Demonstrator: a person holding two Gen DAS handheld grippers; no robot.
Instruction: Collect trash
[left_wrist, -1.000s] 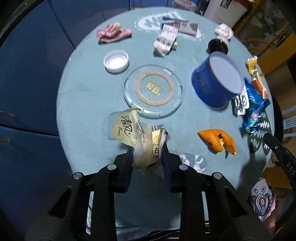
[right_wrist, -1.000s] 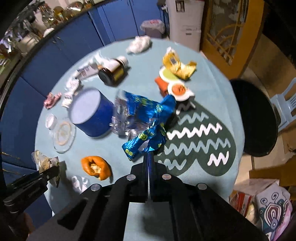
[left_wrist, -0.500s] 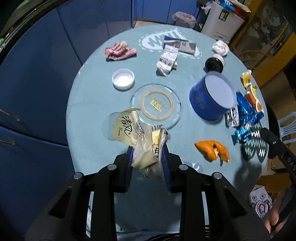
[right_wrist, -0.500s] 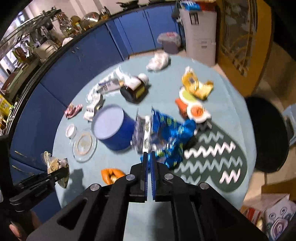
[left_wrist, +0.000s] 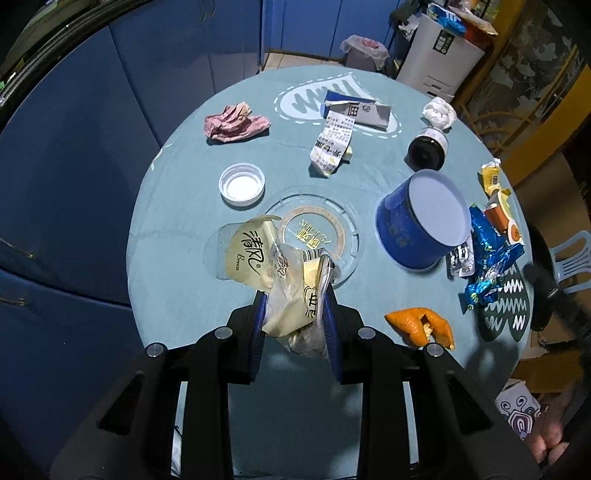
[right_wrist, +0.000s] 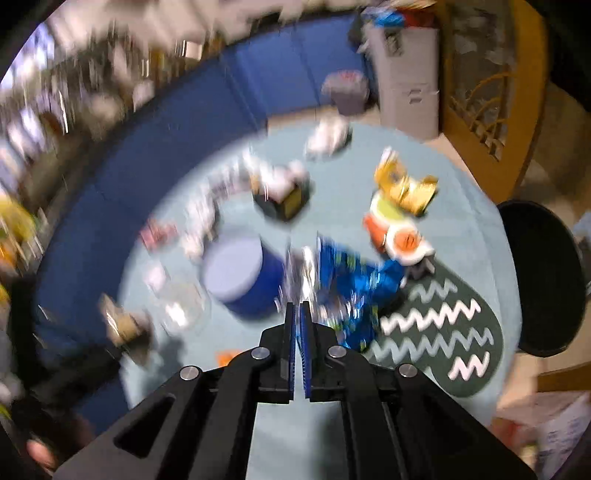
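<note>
My left gripper (left_wrist: 295, 295) is shut on a crumpled cream and clear plastic wrapper (left_wrist: 280, 277) with black characters, held high above the round teal table (left_wrist: 177, 206). My right gripper (right_wrist: 297, 308) is shut; its view is blurred, and I cannot tell if it pinches an edge of the blue foil wrapper (right_wrist: 351, 280). That blue foil wrapper (left_wrist: 487, 258) lies at the table's right side. An orange peel (left_wrist: 421, 326), a pink crumpled wrapper (left_wrist: 232, 122), a receipt (left_wrist: 332, 142) and a white tissue (left_wrist: 439, 112) lie on the table.
A blue round tin (left_wrist: 421, 225), a glass ashtray (left_wrist: 314, 232), a white lid (left_wrist: 242, 184), a dark jar (left_wrist: 426, 149) and a flattened box (left_wrist: 358, 109) are on the table. A lined bin (left_wrist: 364, 51) stands beyond it. A black chair (right_wrist: 539, 277) is to the right.
Both grippers have risen and drawn back from the table, so it looks smaller. The left keeps its wrapper. The right view has become motion-blurred.
</note>
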